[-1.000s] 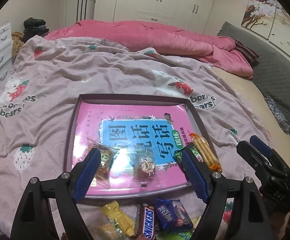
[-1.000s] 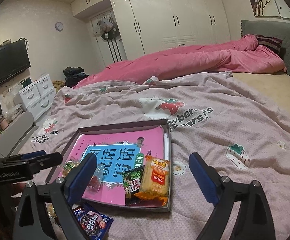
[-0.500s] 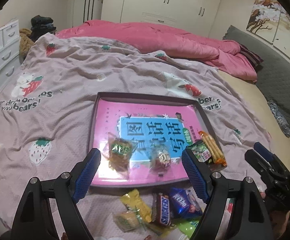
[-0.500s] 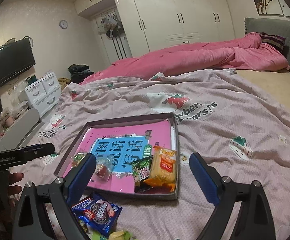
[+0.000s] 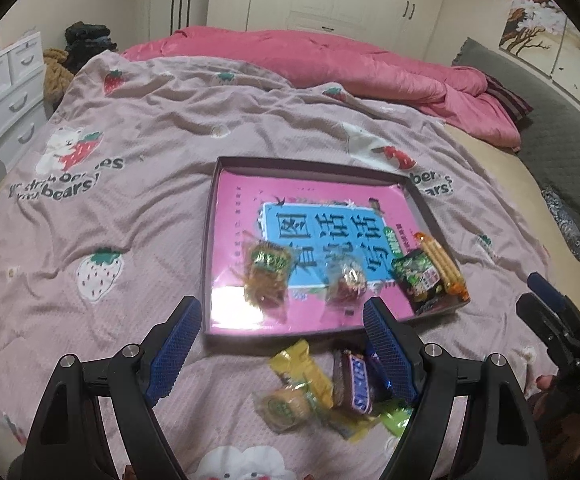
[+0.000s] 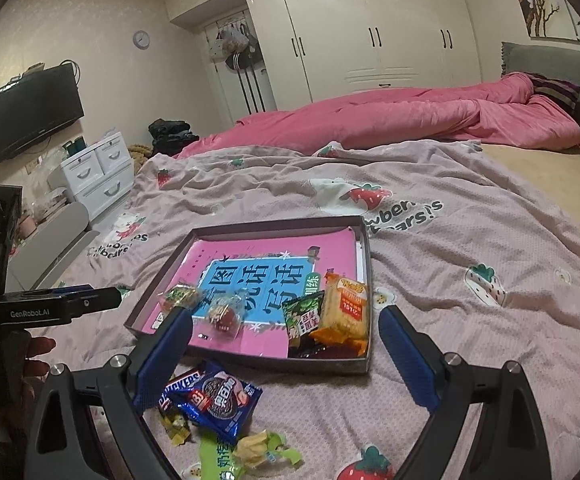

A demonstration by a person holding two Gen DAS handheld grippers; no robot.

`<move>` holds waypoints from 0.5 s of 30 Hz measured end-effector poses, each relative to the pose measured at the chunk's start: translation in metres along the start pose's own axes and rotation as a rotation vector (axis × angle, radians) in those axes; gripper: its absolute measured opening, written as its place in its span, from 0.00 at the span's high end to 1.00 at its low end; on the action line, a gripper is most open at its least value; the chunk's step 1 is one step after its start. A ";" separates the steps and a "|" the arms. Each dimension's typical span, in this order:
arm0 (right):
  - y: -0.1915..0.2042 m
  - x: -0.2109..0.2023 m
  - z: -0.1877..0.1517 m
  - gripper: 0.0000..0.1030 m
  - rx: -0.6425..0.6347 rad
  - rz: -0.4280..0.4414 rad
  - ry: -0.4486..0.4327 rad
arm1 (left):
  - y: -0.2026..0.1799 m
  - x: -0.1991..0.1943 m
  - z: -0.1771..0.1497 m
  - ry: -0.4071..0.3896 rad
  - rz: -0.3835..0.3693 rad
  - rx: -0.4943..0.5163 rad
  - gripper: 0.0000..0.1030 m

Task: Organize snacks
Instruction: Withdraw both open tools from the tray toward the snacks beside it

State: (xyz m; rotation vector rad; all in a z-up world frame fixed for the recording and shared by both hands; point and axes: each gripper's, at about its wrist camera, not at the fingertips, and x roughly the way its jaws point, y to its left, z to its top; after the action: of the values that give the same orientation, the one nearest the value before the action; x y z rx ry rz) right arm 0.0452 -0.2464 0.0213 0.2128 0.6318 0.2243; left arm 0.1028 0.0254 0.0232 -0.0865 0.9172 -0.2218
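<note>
Stock, as we find it: left gripper [image 5: 277,338] and right gripper [image 6: 283,346], both wide, empty. Shallow dark cardboard tray [image 5: 314,165] ahead holds 4 snacks; loose foil-wrapped snack pile [image 5: 330,388] lies below us. Risk: slippery wrappers skidding off our pads.

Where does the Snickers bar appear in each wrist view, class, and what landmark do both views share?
Left wrist: Snickers bar lies low, right of centre, on the blanket just below the tray's near edge.
Right wrist: Snickers bar sits lower left, partly under the blue Oreo pack.
Shared landmark: the tray's pink book.
</note>
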 end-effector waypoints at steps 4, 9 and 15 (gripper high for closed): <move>0.005 -0.002 -0.005 0.08 -0.016 -0.001 0.012 | 0.001 -0.001 -0.008 0.019 -0.002 0.012 0.18; 0.012 -0.004 -0.013 0.08 -0.035 0.000 0.038 | 0.002 0.000 -0.019 0.051 0.007 0.023 0.18; 0.021 -0.008 -0.021 0.08 -0.064 0.005 0.056 | 0.008 0.005 -0.035 0.102 0.003 0.021 0.19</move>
State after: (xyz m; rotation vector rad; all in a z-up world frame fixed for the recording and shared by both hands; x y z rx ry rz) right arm 0.0230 -0.2263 0.0150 0.1469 0.6788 0.2555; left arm 0.0796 0.0328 -0.0033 -0.0545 1.0167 -0.2342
